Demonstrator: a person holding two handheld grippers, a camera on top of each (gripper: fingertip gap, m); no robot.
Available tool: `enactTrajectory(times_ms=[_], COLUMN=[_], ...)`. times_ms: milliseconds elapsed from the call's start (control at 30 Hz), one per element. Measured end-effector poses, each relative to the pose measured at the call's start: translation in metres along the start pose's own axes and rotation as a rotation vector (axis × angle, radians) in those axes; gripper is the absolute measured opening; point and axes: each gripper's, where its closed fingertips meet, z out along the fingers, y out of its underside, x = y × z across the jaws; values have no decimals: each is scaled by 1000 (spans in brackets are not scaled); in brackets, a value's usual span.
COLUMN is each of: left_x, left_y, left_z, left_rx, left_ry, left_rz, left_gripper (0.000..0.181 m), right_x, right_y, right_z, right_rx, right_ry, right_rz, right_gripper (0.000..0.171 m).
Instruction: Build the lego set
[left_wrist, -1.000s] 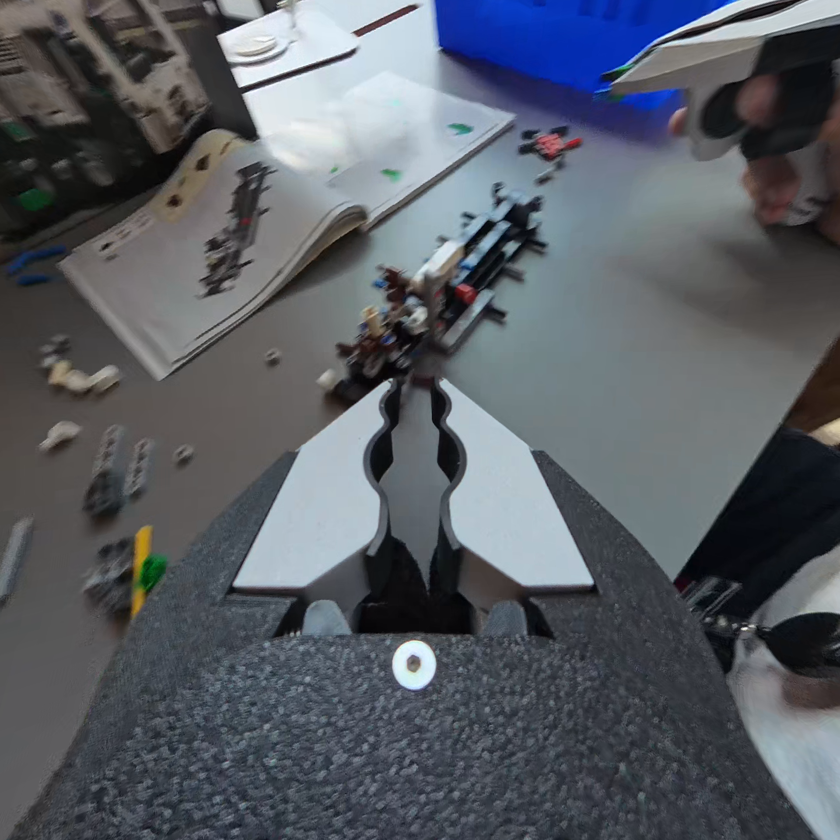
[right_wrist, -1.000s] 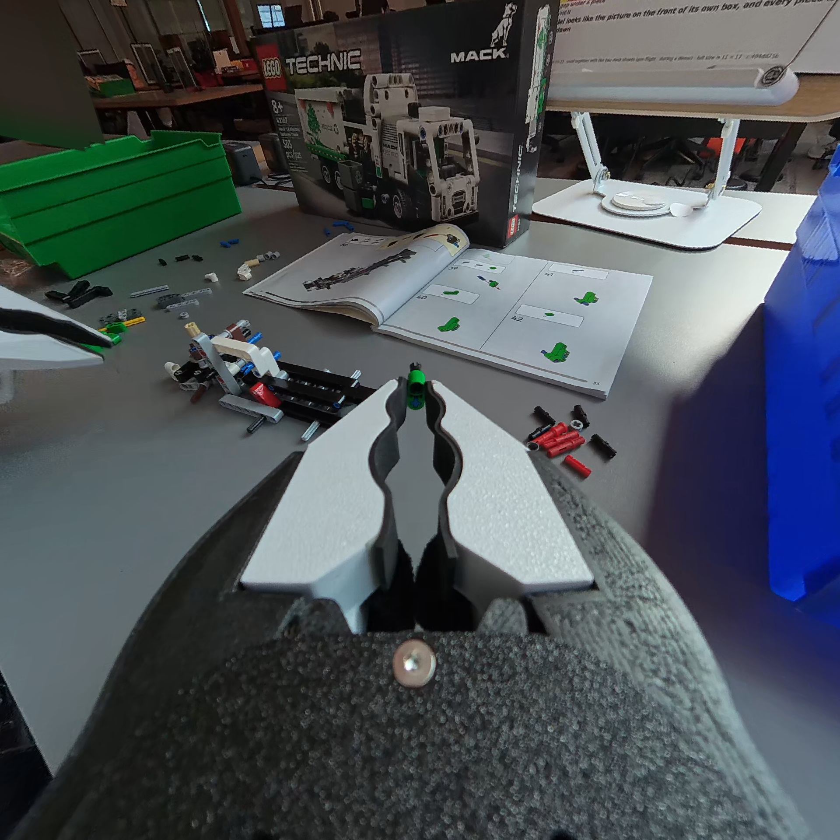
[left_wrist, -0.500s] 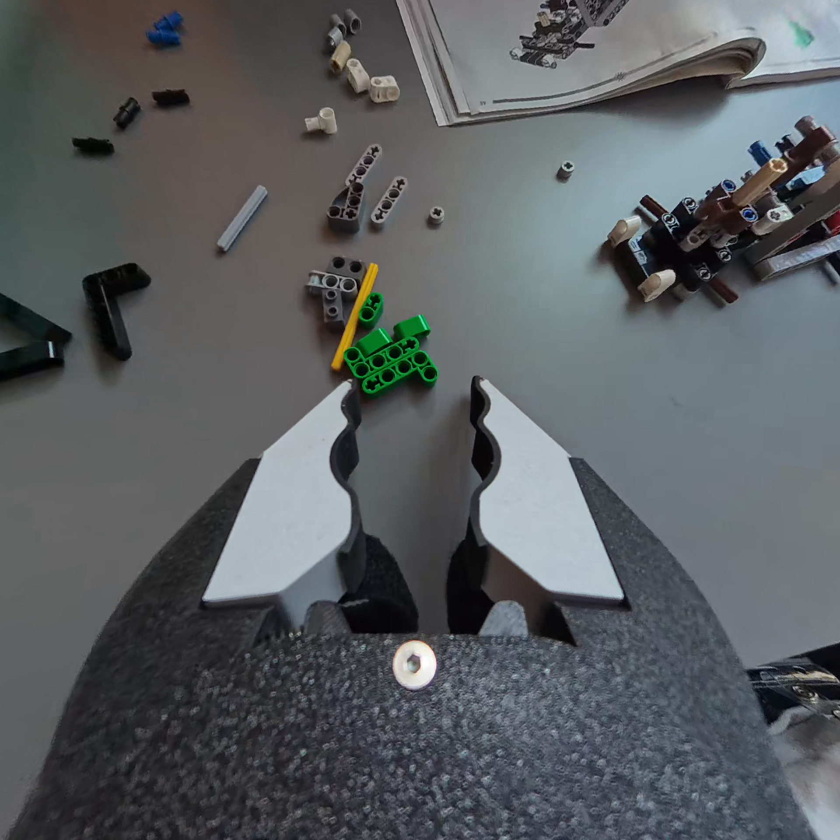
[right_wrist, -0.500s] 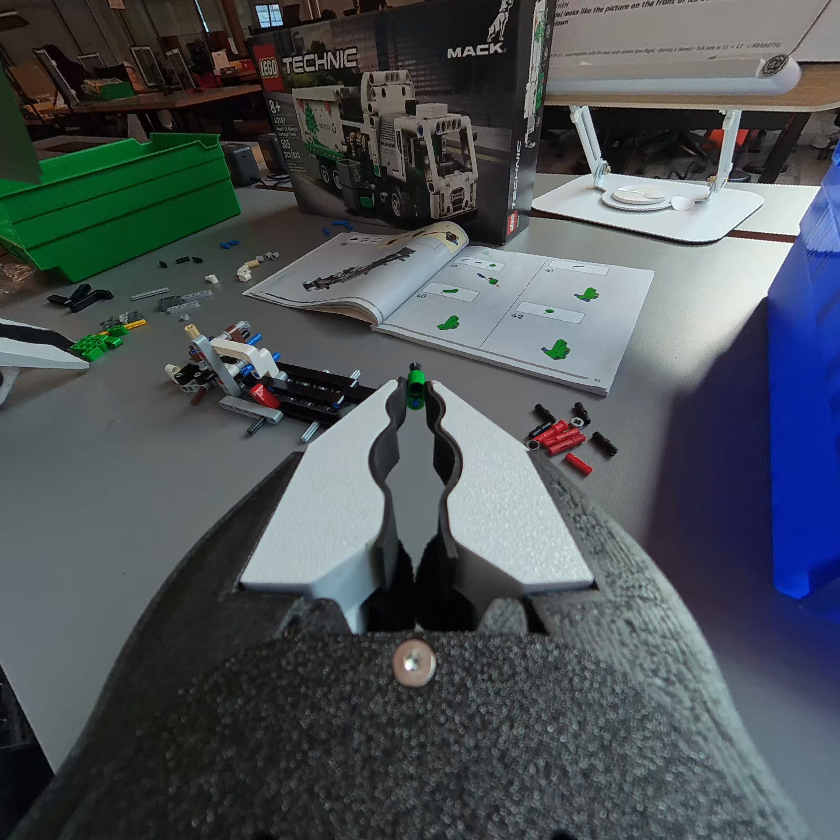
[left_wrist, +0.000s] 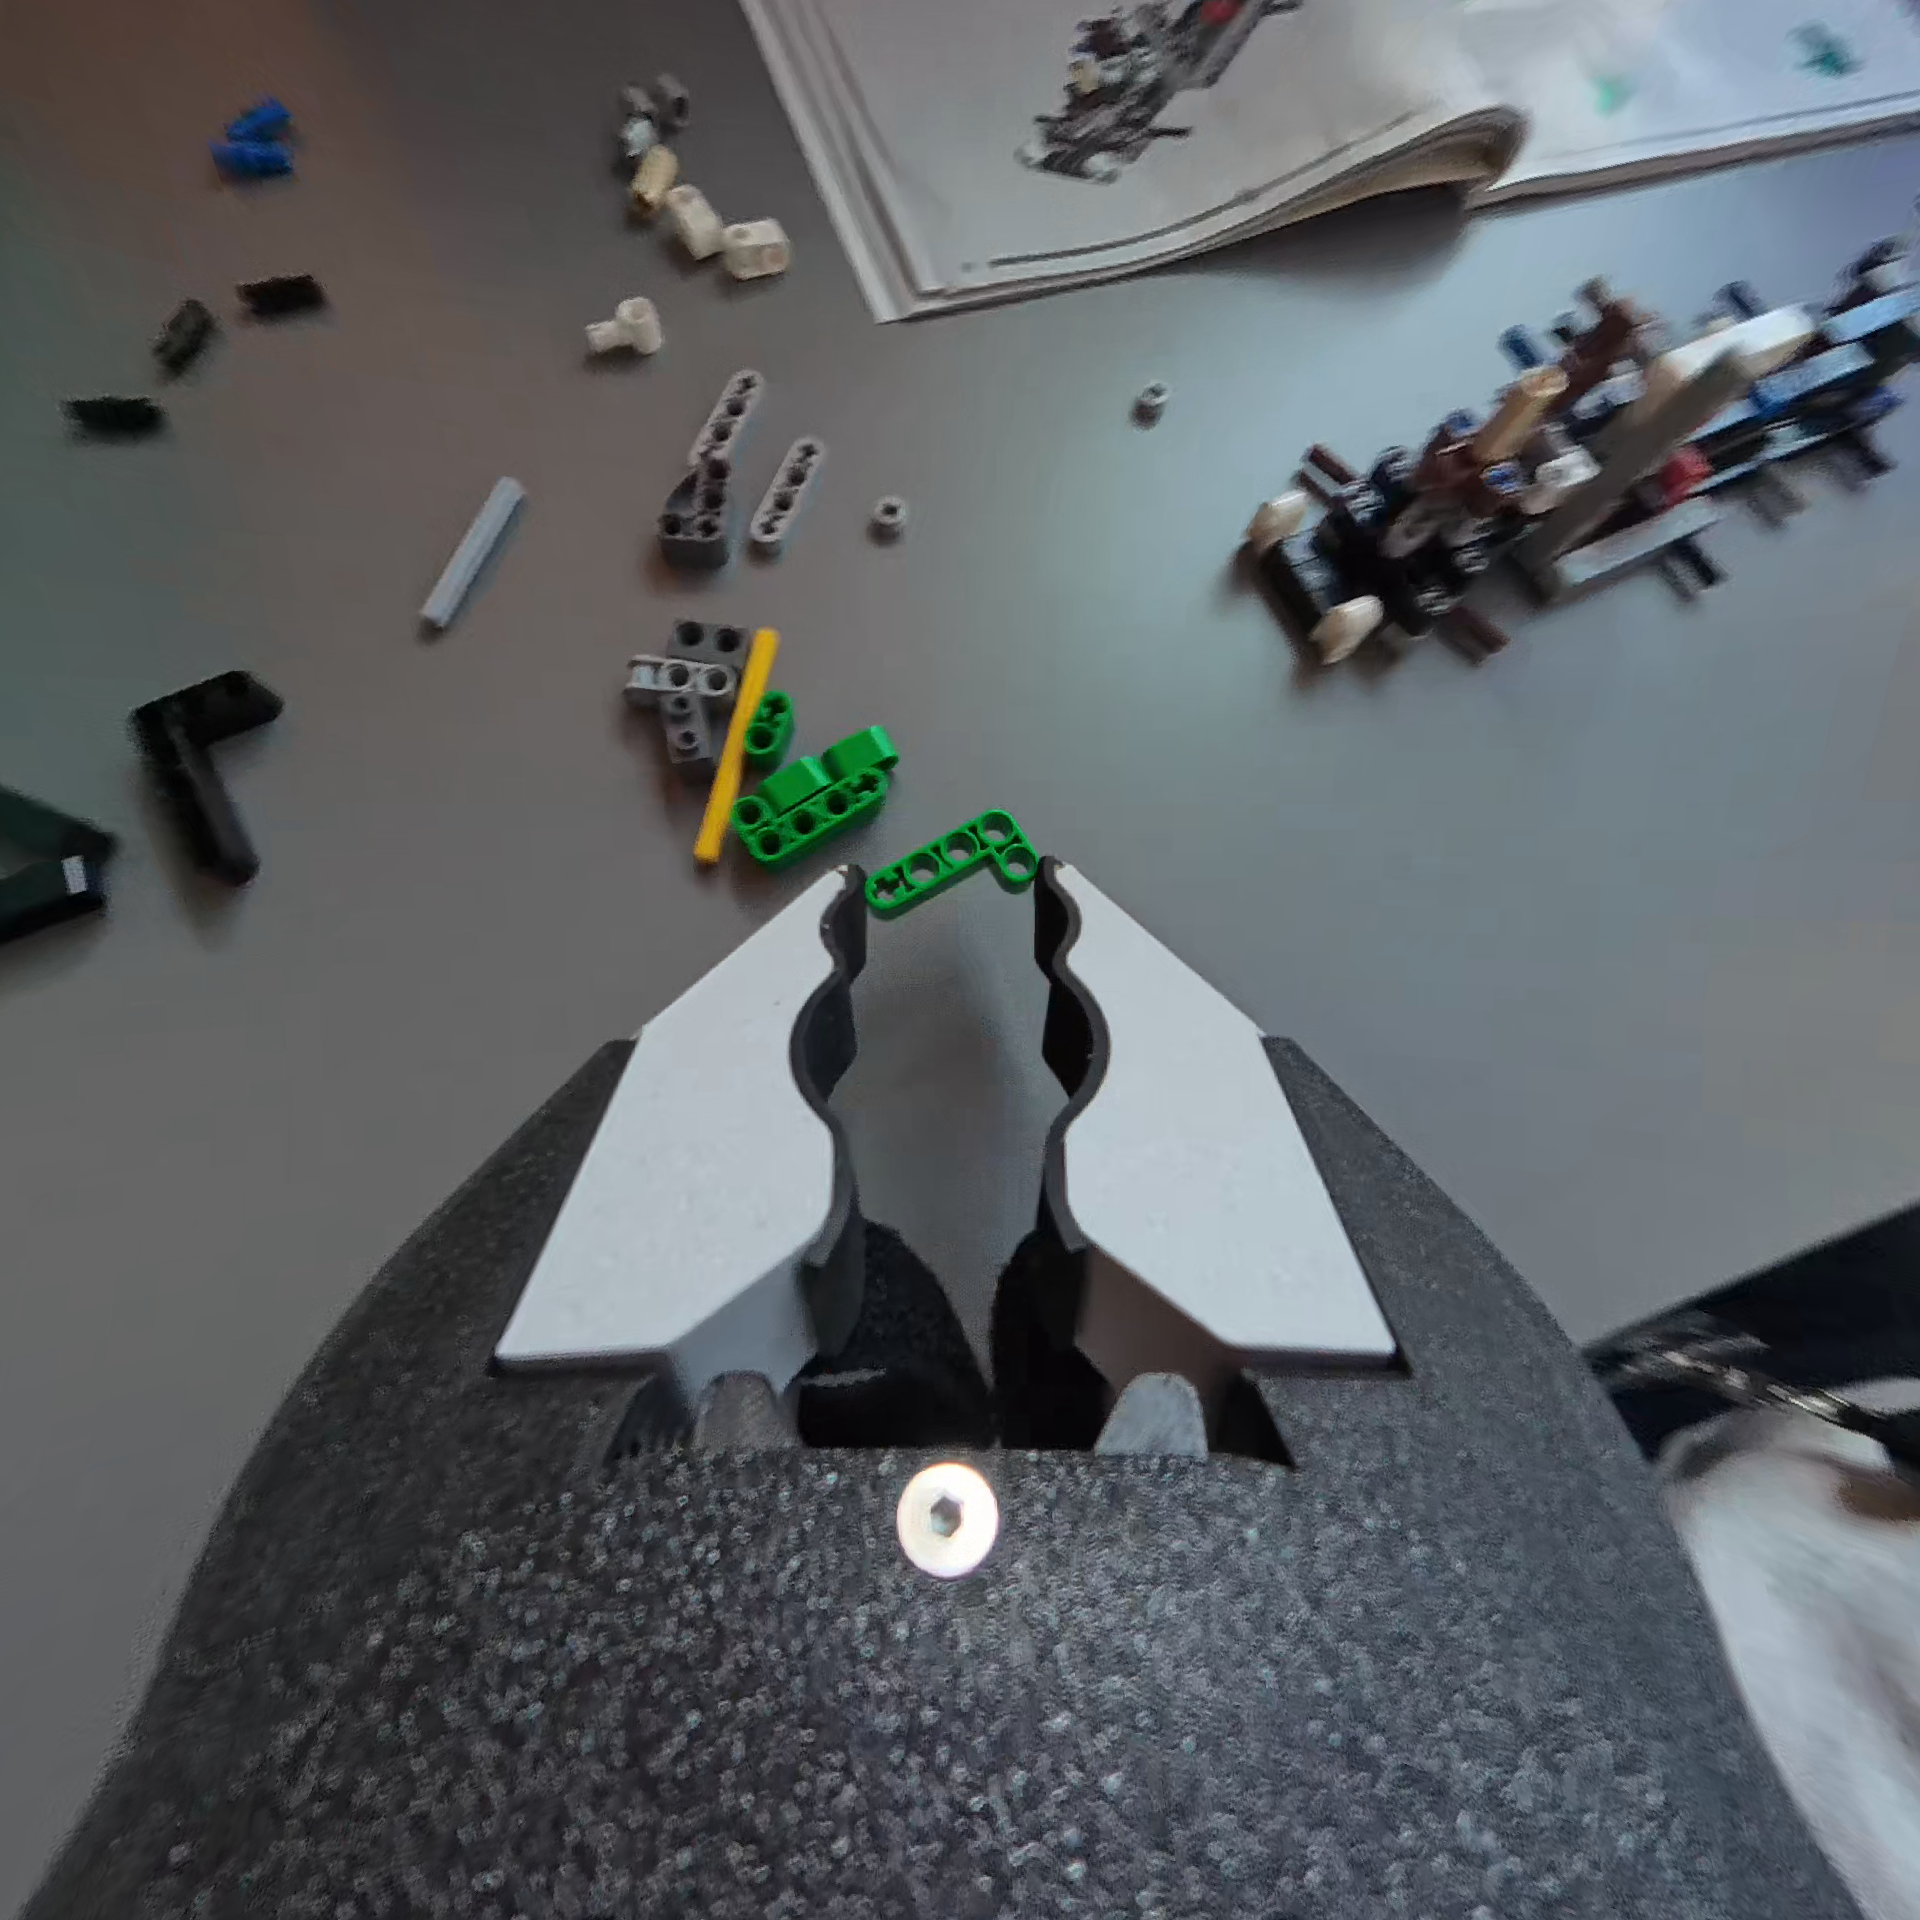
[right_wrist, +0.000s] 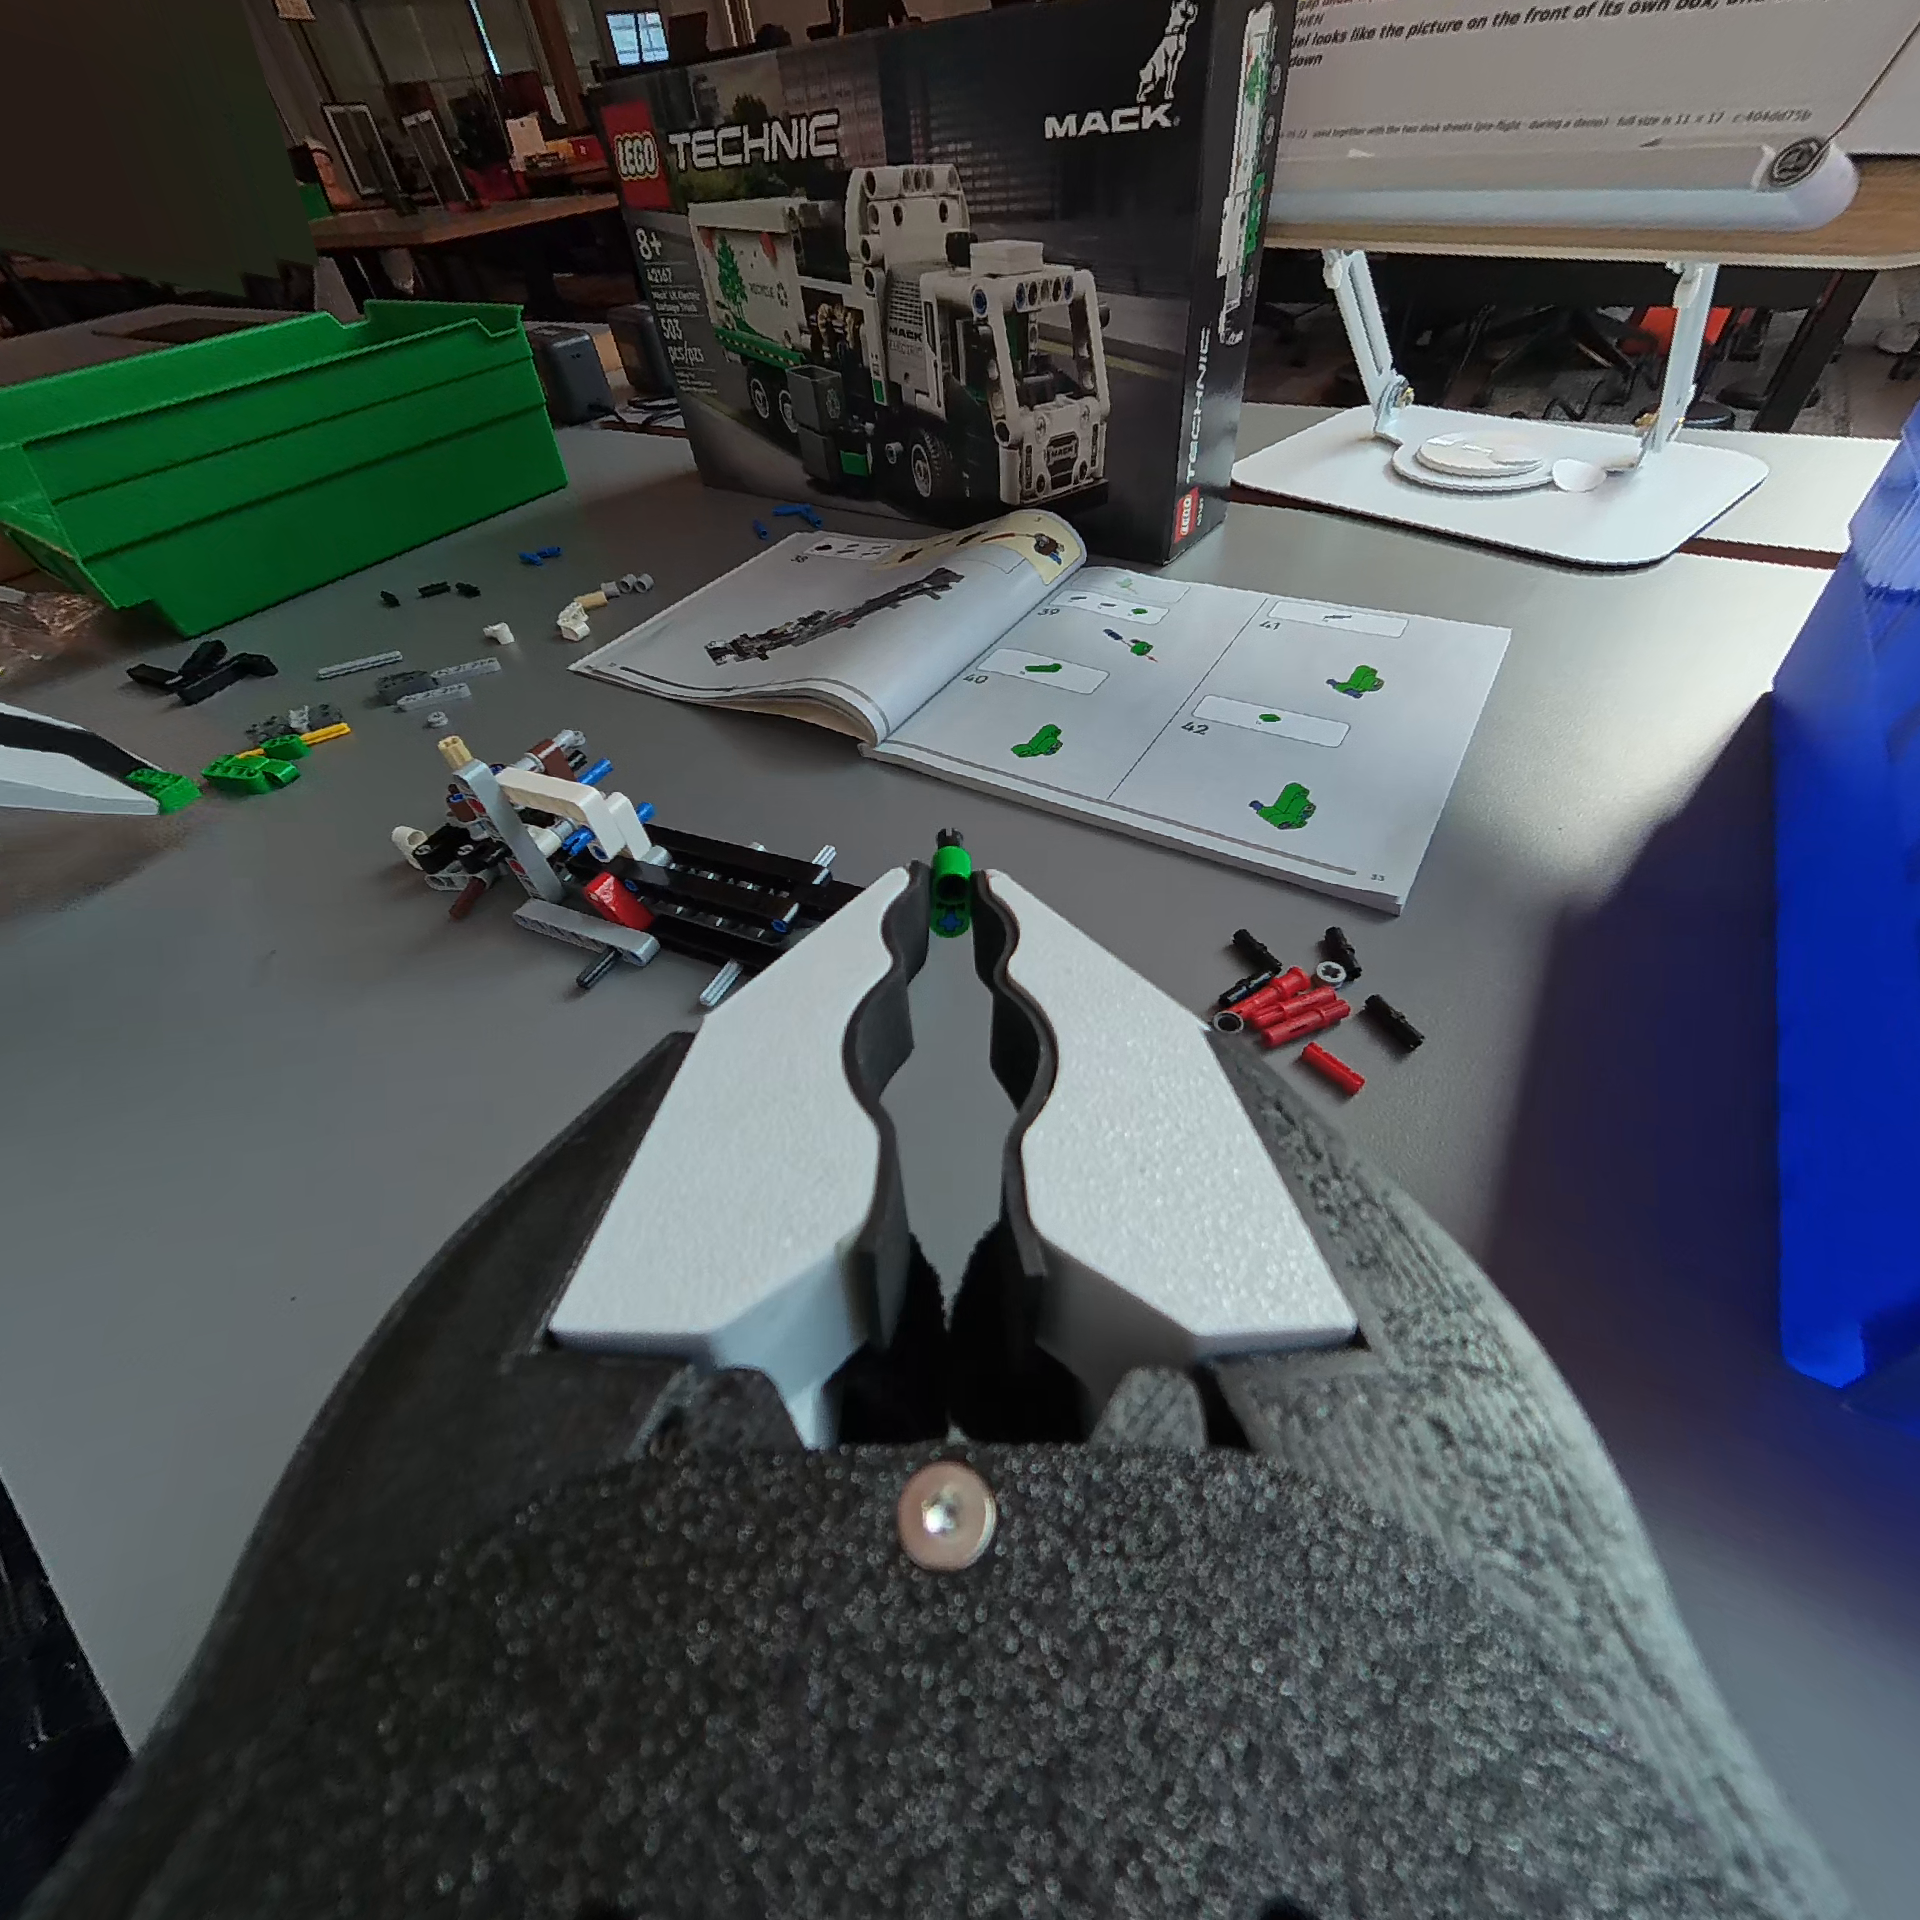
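Sitting partly built on the table: only a chassis, long axis running from the near right toward the far left in the right wrist view, well short of a finished truck. Lying open behind it, the manual. Waiting loose near the chassis, many parts, including red pins.

Closing the left gripper around a green L-beam, long arm lying crosswise between the tips; judging the grip just forming, tips apart by the beam's length.

Pinching a green connector in the right gripper, pointing forward, away from the camera.
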Motion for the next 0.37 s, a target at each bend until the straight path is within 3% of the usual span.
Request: enactTrajectory(times_ms=[33, 233, 367], left_x=[13, 90, 137], left_y=[-5, -28, -21], left_z=[-3, -6, 14], left_rx=[7, -29, -87], left_ry=[82, 525, 584], left_rz=[-19, -115, 107], left_gripper=[31, 31, 31], right_x=[0, -2, -2], right_y=[0, 0, 0], right_z=[0, 0, 0], right_rx=[2, 1, 5], right_ry=[-1, -4, -7], right_rz=[-2, -15, -11], right_gripper=[7, 7, 7])
